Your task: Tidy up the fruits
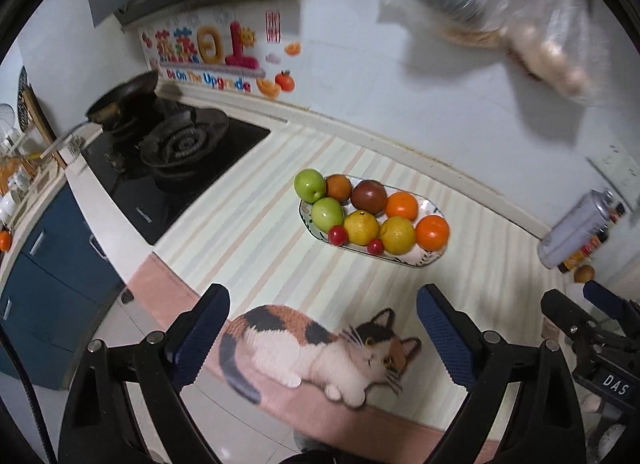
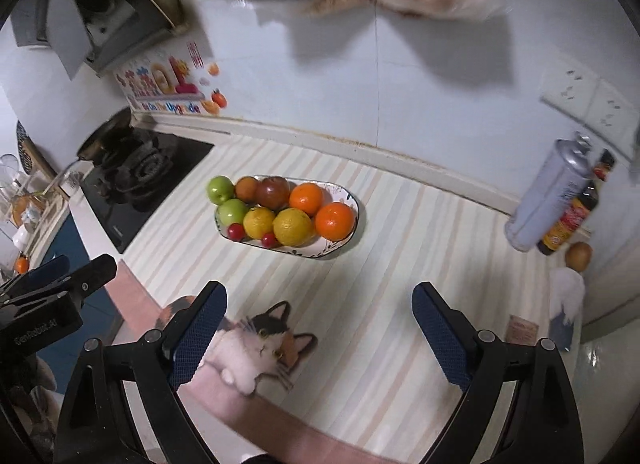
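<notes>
Your left gripper (image 1: 322, 338) and your right gripper (image 2: 318, 334) both hover above the striped countertop (image 2: 400, 304), jaws spread wide and holding nothing. The oval patterned ceramic plate (image 2: 347, 242) sits ahead of them, well apart, carrying two green apples (image 2: 220, 188), yellow lemons (image 2: 293, 227), two oranges (image 2: 335, 221) and small red cherry tomatoes (image 2: 236, 231), beside the black gas stove (image 1: 176, 168).

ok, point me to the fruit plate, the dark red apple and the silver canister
fruit plate (image 1: 430, 260), left wrist view, bare patterned rim at its right end.
dark red apple (image 2: 273, 192), right wrist view, middle of its top face.
silver canister (image 2: 548, 200), right wrist view, middle of its body.
</notes>
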Tool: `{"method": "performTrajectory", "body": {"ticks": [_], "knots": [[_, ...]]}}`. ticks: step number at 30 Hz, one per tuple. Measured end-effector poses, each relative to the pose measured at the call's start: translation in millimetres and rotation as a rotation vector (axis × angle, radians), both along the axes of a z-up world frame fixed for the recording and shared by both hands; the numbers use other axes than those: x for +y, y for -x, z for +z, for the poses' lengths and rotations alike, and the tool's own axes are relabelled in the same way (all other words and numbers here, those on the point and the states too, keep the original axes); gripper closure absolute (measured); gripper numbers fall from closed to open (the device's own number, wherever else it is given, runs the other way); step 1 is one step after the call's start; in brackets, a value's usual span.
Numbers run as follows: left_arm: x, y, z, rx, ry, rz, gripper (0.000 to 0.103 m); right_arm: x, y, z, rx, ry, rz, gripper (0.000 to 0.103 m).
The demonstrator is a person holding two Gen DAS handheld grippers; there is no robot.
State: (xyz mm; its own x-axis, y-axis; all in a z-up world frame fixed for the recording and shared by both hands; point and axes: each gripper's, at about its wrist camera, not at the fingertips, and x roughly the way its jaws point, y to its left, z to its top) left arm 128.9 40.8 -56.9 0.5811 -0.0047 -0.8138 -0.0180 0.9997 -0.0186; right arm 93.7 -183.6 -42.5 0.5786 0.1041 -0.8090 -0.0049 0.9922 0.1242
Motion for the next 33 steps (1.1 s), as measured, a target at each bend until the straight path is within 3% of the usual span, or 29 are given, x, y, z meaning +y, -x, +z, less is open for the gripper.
{"method": "performTrajectory", "body": {"ticks": [10, 16, 20, 24, 33], "knots": [[0, 86, 56, -0.096, 0.008, -0.034, 0.007, 3, 100, 71, -0.107, 0.015, 0.007, 0.007], [-10, 113, 73, -0.13, -0.008, -0.034, 0.007, -4, 134, 95, -0.142, 0.013, 0.027, 0.007], [-16, 125, 79, -0.145, 0.0, -0.042, 0.007, -5, 140, 104, -0.167, 0.042, 0.035, 0.006], [-19, 126, 81, -0.148, 0.005, -0.039, 0.007, -11, 137, 101, -0.143, 0.01, 0.04, 0.006], [-18, 88, 67, -0.107, -0.029, -0.01, 0.007, -12, 91, 80, -0.104, -0.008, 0.041, 0.006]]}}
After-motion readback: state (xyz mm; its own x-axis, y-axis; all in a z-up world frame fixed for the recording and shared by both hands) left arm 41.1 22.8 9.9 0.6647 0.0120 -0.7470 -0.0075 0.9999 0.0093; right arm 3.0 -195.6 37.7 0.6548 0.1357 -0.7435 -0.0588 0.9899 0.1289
